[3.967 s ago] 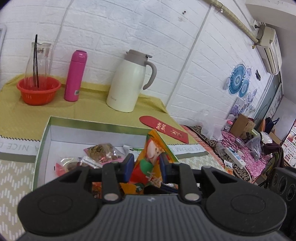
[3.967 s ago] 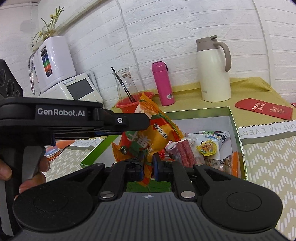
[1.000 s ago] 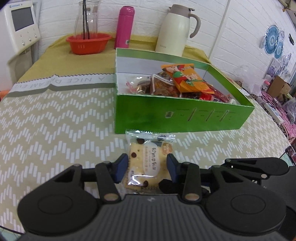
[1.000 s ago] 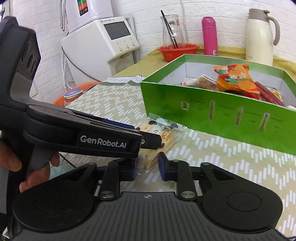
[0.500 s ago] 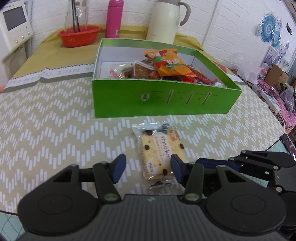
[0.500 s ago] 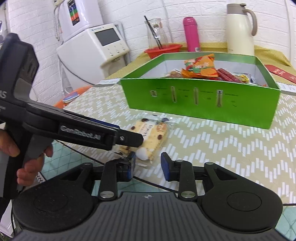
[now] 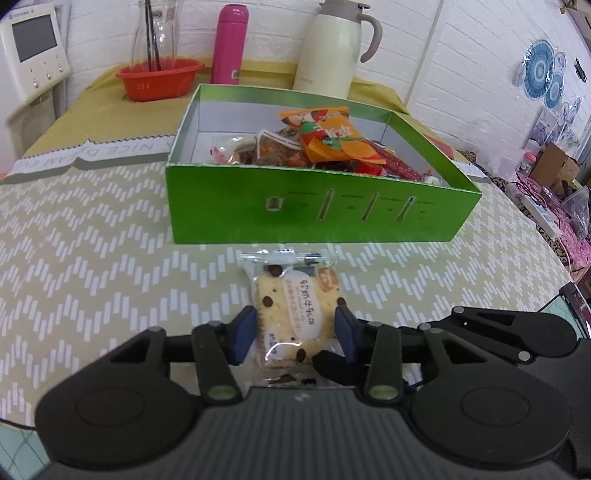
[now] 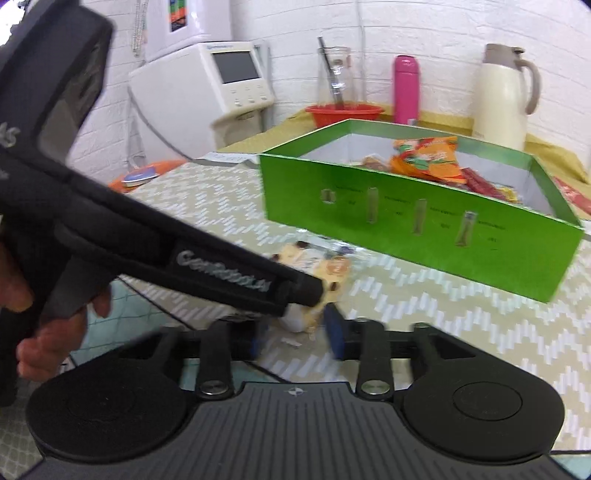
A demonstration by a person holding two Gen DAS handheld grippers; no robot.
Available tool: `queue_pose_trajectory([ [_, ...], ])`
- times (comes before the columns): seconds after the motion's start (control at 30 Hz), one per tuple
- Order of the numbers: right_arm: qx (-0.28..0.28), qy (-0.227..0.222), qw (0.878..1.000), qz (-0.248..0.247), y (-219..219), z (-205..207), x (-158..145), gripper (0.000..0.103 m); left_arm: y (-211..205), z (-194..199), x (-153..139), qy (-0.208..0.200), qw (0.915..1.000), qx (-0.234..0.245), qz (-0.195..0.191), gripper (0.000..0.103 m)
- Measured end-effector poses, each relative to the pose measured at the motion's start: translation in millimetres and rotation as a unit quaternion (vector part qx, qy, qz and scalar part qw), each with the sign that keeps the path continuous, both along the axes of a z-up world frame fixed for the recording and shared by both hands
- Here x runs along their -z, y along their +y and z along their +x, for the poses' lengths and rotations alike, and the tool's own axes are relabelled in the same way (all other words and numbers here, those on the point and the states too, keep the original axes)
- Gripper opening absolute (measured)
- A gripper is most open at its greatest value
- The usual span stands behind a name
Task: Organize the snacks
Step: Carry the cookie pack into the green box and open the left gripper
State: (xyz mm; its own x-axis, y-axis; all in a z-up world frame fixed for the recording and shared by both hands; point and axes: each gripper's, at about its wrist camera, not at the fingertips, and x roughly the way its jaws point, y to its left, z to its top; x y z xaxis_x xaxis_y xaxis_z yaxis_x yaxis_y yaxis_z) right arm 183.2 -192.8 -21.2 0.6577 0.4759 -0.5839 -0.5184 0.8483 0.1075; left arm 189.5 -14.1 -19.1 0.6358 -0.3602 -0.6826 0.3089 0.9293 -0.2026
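While the biscuit packet (image 7: 295,314) lies flat on the chevron-patterned surface (image 7: 92,266), just in front of the green box (image 7: 314,214), the left gripper (image 7: 295,334) straddles its near half. Its blue fingers (image 7: 242,334) have just been closing, and now sit at the packet's two side edges; left pad touching the wrapper, right pad at the wrapper edge, firm clamping not confirmable. Packet not lifted.

Right gripper (image 8: 295,338): view is motion-blurred. Its fingers (image 8: 334,332) stand apart, having just been closing, with the near end of the packet (image 8: 325,269) ahead of and partly between them; no pad contact seen. The left gripper's body crosses this view from the left, held by a hand (image 8: 44,314), its tip over the packet.

Green box is open-topped and holds several snack packs, an orange bag (image 7: 328,136) lying on top. Behind the box: cream jug (image 7: 332,48), pink flask (image 7: 229,44), red basket (image 7: 159,77) with a glass carafe (image 7: 155,29).
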Motion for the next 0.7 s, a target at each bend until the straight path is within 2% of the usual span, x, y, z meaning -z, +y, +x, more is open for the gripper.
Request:
queue_pose_trajectory([
  [0.03, 0.003, 0.011, 1.000, 0.015, -4.0, 1.1, -1.4, 0.043, 0.5, -3.0, -1.3, -0.002, 1.0000, -0.003, -0.001, 0.036],
  [0.1, 0.003, 0.018, 0.999, 0.028, -9.6, -2.8, -5.1, 0.040, 2.0, -10.1, -6.6, -0.010, 0.9999, -0.004, -0.009, 0.035],
  [0.33, -0.027, -0.038, 0.998, 0.046, -11.3, -31.2, -41.9, 0.039, 7.6, -37.4, -53.8, -0.092, 0.9957, -0.007, -0.012, 0.035],
  [0.53, -0.007, -0.095, 0.993, 0.070, -12.4, -12.8, -68.2, 0.039, 12.8, -15.8, -84.0, -0.124, 0.9915, -0.013, -0.038, 0.035],
  [0.7, 0.001, -0.112, 0.991, 0.074, -9.9, 21.3, -72.8, 0.039, 14.4, 20.8, -90.1, -0.124, 0.9906, -0.026, -0.051, 0.035],
])
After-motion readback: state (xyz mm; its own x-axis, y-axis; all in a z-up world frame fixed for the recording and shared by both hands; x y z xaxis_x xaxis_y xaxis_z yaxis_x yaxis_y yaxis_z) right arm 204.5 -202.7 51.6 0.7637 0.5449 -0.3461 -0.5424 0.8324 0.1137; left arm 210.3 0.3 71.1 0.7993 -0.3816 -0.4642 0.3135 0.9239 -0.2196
